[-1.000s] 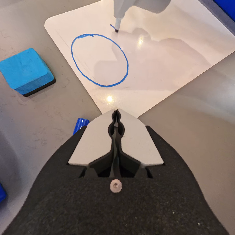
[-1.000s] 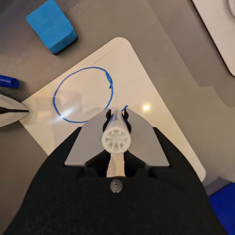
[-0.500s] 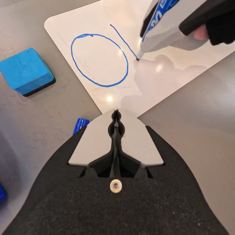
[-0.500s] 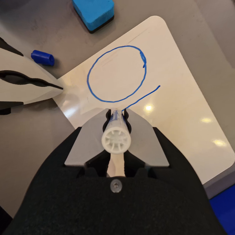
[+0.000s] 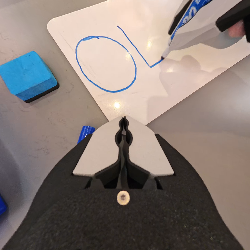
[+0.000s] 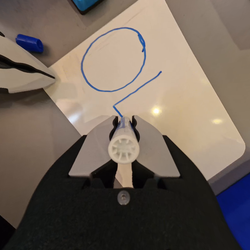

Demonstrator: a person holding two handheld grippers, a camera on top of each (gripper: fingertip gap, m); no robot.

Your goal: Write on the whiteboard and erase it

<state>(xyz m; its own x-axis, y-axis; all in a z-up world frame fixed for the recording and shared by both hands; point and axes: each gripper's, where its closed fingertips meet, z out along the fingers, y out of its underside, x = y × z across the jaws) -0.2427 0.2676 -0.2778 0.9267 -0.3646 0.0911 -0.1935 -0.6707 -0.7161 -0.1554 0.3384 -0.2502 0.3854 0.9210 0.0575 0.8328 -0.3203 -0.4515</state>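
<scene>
Marker [image 6: 123, 140] is being gripped between the closed-down jaws of the right gripper [image 6: 123, 117], tip touching the whiteboard [image 5: 182, 83] to draw, while the left gripper [image 5: 123, 119], jaws closed and empty, is pinning the board's corner, eraser [image 5: 27, 75] waiting nearby on the table.

Eraser [image 5: 27, 75] & cap [image 5: 85, 133] sit left of whiteboard [image 5: 135, 16].
</scene>
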